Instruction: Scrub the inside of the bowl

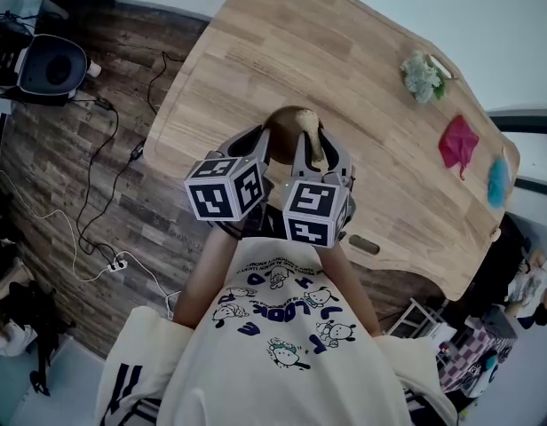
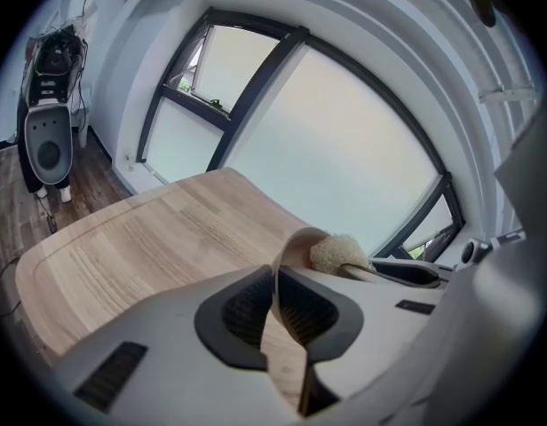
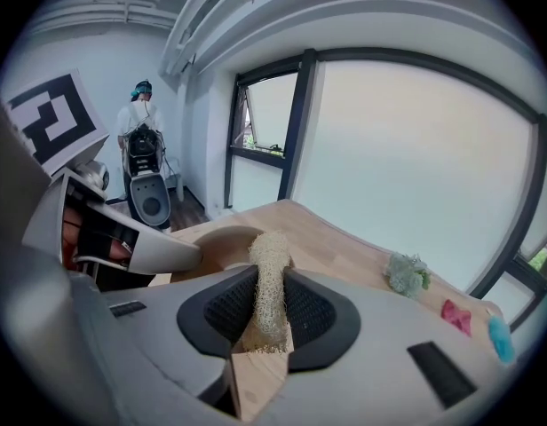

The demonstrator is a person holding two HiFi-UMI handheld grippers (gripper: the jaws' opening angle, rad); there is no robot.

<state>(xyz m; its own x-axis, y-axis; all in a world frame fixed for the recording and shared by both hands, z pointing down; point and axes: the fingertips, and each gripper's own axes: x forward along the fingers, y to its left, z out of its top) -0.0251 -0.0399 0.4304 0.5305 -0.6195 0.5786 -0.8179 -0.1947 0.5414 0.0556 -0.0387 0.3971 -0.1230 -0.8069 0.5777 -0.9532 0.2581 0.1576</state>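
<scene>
A brown wooden bowl (image 1: pixel 289 122) is held tilted above the near edge of the wooden table (image 1: pixel 344 51). My left gripper (image 1: pixel 263 142) is shut on the bowl's thin rim (image 2: pixel 275 278), one pad on each side of the wall. My right gripper (image 1: pixel 314 153) is shut on a pale loofah scrubber (image 3: pixel 269 282). The scrubber's tip (image 2: pixel 337 254) reaches into the bowl (image 3: pixel 211 242). In the right gripper view the left gripper (image 3: pixel 122 245) shows at the left, beside the bowl.
A green-white scrubber (image 1: pixel 423 76), a pink cloth (image 1: pixel 457 142) and a blue item (image 1: pixel 498 183) lie at the table's far right. A small dark piece (image 1: pixel 362 244) sits near the table's front edge. Cables and a black device (image 1: pixel 51 67) are on the floor at left. A person (image 3: pixel 142 105) stands by the far wall.
</scene>
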